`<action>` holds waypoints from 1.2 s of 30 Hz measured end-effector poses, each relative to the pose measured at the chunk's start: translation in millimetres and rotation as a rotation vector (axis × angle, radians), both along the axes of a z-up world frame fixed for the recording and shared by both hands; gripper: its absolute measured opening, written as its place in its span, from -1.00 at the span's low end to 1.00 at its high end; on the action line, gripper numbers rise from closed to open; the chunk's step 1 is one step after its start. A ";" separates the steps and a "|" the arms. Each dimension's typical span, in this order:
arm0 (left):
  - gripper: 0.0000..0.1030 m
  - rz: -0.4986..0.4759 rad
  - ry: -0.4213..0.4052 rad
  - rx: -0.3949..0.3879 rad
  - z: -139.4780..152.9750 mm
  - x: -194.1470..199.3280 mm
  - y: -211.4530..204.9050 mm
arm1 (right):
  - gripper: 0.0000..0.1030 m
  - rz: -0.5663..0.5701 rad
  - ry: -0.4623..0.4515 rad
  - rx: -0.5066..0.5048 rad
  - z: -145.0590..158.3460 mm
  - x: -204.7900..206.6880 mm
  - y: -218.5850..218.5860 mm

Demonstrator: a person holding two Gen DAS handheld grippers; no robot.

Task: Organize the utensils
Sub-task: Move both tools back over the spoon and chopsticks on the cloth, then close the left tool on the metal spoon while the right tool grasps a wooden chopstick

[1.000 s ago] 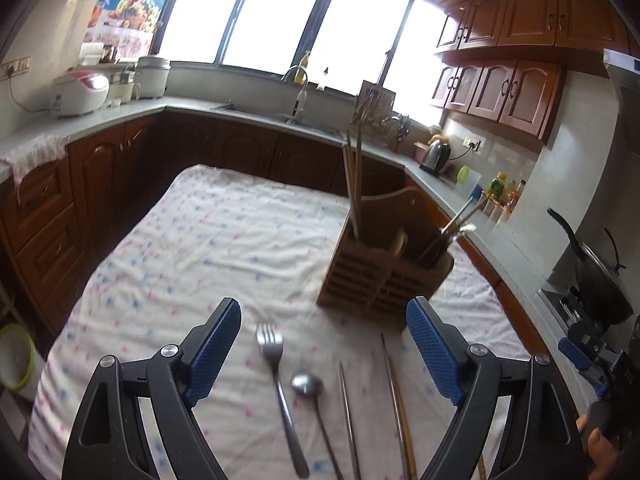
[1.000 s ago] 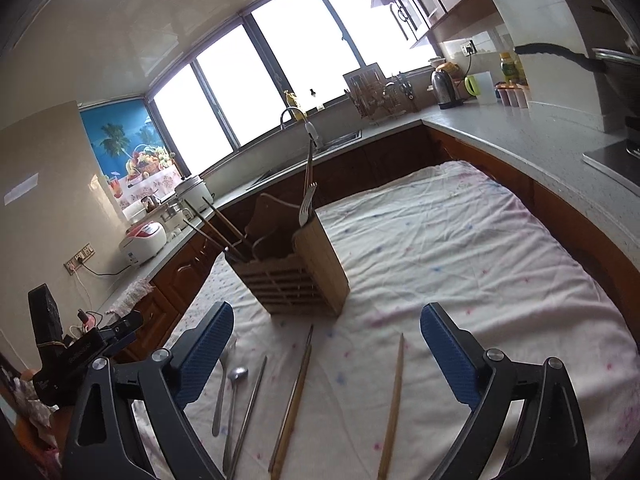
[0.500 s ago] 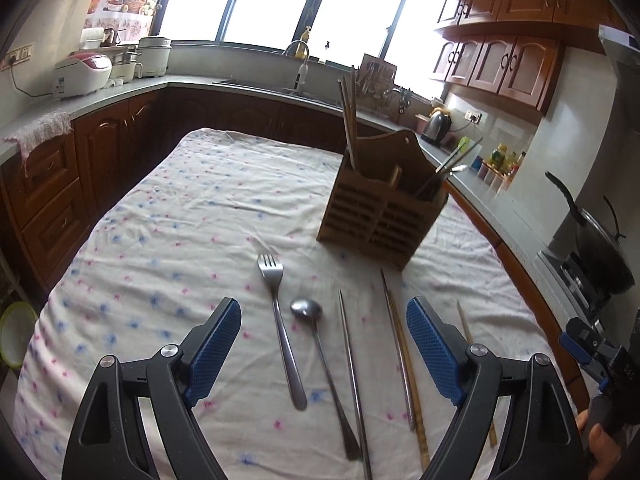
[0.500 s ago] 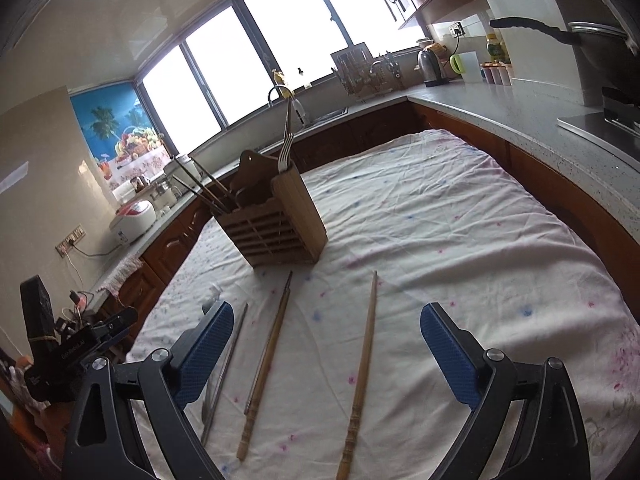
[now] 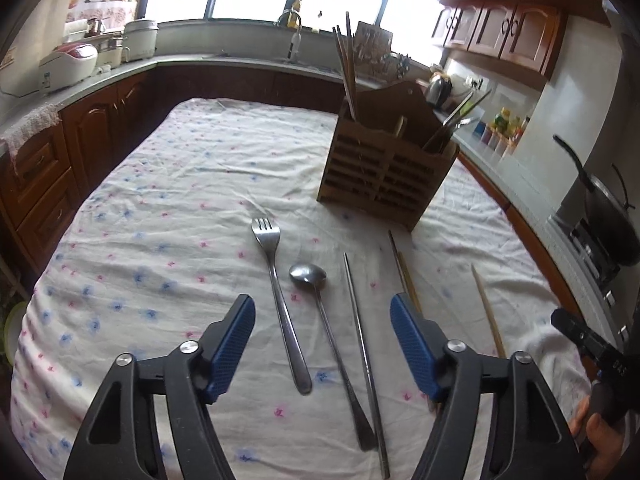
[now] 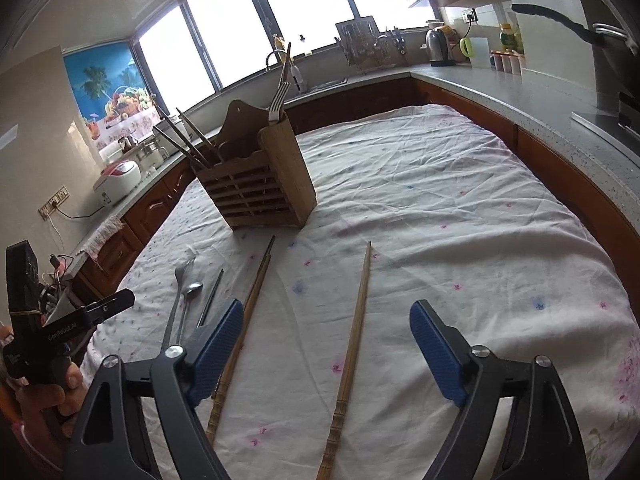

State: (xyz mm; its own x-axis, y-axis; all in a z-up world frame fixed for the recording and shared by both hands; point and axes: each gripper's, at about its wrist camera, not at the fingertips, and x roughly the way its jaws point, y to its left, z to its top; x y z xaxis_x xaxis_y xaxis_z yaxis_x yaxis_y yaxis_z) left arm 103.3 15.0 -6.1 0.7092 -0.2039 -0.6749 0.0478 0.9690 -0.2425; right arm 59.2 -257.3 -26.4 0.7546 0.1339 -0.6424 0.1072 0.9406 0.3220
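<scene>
A wooden utensil holder [image 5: 384, 172] [image 6: 256, 188] stands on the cloth-covered table [image 5: 168, 216], with chopsticks and a fork in it. In front of it lie a fork [image 5: 278, 300], a spoon [image 5: 320, 312], a metal chopstick [image 5: 362, 348], wooden chopsticks [image 5: 404, 268] [image 6: 248, 312] and one apart [image 5: 486, 312] [image 6: 354, 332]. My left gripper [image 5: 322, 328] is open and empty above the fork, spoon and metal chopstick. My right gripper [image 6: 326, 334] is open and empty, straddling the single wooden chopstick.
Kitchen counters [image 6: 520, 88] wrap around the table. A rice cooker [image 5: 68, 66], a kettle [image 6: 438, 46], spice jars [image 5: 504, 128] and a pan [image 5: 612, 216] on the stove sit on them. The table's edges lie close on the left and right.
Both grippers have drawn back and tilted down toward the table. The holder now looks farther away and more of the utensils lie between the fingers. Both stay open.
</scene>
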 end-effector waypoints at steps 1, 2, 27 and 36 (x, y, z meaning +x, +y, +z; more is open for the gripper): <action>0.24 -0.009 0.010 0.003 -1.2 4.2 -2.0 | 0.55 0.003 0.008 -0.001 -1.4 2.9 -0.2; 0.19 -0.016 0.017 0.006 -3.0 9.8 -4.2 | 0.55 0.005 0.016 -0.002 -2.9 5.5 -0.5; -0.60 -0.115 0.213 0.044 -58.1 104.5 -26.1 | -0.23 0.040 0.204 -0.085 -45.9 92.7 -6.2; -0.86 -0.111 0.221 0.019 -70.3 115.4 -24.6 | -0.74 0.024 0.246 -0.167 -59.0 118.6 -4.1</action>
State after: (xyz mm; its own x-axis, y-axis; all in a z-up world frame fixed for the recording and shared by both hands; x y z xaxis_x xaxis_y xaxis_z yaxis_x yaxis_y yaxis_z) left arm 218.6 -9.6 -76.4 0.5182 -0.2583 -0.8153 0.1021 0.9652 -0.2409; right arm 177.8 -261.4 -85.4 0.5717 0.0268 -0.8201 0.1397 0.9817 0.1294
